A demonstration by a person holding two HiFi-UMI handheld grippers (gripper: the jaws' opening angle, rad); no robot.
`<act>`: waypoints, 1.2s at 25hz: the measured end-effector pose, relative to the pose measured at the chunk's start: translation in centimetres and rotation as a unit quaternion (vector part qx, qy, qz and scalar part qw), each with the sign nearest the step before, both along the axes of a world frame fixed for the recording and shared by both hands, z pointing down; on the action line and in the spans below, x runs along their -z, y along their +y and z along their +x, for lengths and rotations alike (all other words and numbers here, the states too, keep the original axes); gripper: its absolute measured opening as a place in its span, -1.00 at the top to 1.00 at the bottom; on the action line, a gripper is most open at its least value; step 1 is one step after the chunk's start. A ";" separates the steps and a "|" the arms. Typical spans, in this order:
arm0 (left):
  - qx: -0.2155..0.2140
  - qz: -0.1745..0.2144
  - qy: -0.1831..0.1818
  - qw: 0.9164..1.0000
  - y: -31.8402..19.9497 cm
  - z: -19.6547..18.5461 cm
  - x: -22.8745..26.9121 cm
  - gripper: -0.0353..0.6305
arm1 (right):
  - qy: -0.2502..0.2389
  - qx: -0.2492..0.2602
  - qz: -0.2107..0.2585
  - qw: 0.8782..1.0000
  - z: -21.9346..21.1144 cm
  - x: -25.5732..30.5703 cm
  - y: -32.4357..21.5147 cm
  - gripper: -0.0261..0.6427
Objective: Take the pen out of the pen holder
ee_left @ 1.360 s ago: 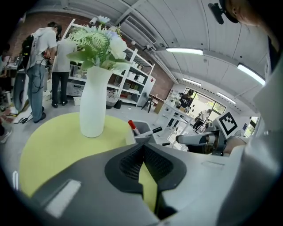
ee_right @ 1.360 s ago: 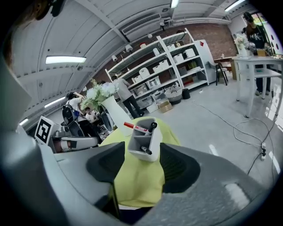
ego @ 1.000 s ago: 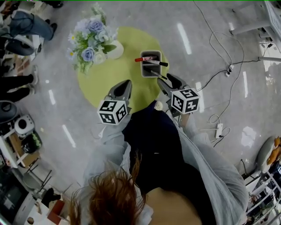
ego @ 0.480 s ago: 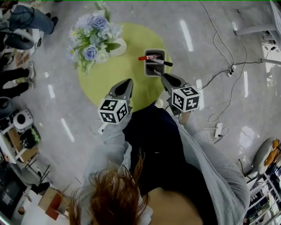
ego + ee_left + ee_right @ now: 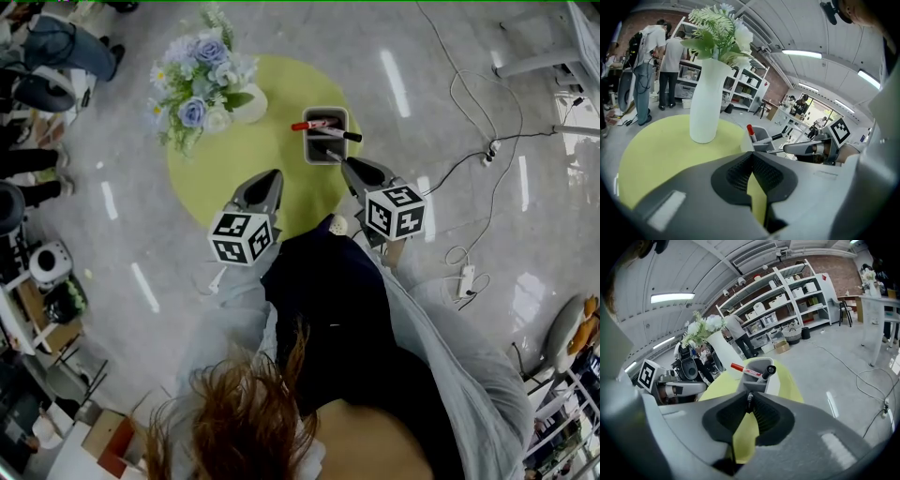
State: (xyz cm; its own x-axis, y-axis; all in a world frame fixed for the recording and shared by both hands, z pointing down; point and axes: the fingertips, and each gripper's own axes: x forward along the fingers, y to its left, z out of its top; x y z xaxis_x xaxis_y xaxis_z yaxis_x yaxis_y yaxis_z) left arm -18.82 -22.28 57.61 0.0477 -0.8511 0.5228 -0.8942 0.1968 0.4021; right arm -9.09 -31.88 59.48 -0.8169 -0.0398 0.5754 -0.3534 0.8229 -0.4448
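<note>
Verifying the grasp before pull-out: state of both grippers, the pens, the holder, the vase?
grey rectangular pen holder: upright on round green table.
thin dark pen: leaning out of holder, end pinched.
right gripper: jaws just been closing, now shut on thin dark pen.
red-capped marker: in holder, leaning over its rim.
black-capped marker: in holder, leaning.
left gripper: shut, empty.
white vase with flowers: upright.

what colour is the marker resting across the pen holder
The marker is red with a whitish middle; clearest in the right gripper view.
</note>
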 end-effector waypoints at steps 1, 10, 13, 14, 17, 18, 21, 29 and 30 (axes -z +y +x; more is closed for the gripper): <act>-0.002 0.002 -0.001 1.000 0.0 0.1 0.1 0.84 | -0.005 -0.001 -0.002 1.000 0.1 0.3 0.0 0.79; -0.012 0.017 -0.026 0.999 0.8 0.1 2.1 0.84 | -0.057 -0.021 -0.009 0.998 1.6 4.3 0.4 0.79; -0.020 0.022 -0.033 0.999 0.8 0.4 2.9 0.84 | -0.073 -0.030 -0.003 0.997 2.2 5.9 0.3 0.79; -0.023 0.024 -0.035 0.999 0.7 0.5 3.2 0.84 | -0.083 -0.034 -0.002 0.996 2.3 6.6 0.2 0.79; -0.031 0.034 -0.042 0.998 0.0 0.7 4.1 0.84 | -0.116 -0.050 0.007 0.992 2.7 9.1 -0.7 0.79; -0.035 0.038 -0.045 0.998 -0.3 0.7 4.6 0.84 | -0.125 -0.055 0.013 0.991 2.8 9.9 -1.0 0.79; -0.051 0.051 -0.054 0.996 -1.7 1.1 6.1 0.84 | -0.147 -0.073 0.030 0.986 3.7 12.4 -2.4 0.79; -0.098 0.094 -0.075 0.988 -7.0 2.0 10.0 0.84 | -0.195 -0.145 0.075 0.967 7.3 17.7 -6.7 0.79; -0.106 0.098 -0.076 0.987 -7.7 2.3 10.3 0.84 | -0.200 -0.157 0.083 0.964 8.0 18.3 -7.2 0.79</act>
State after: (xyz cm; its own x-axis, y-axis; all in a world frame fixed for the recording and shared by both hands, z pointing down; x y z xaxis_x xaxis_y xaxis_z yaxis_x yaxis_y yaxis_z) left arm -16.49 -29.93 47.29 0.1682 -0.9161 0.3639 -0.9600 -0.0684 0.2715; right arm -1.13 -39.11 41.19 -0.9045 -0.3861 0.1812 -0.4246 0.7747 -0.4686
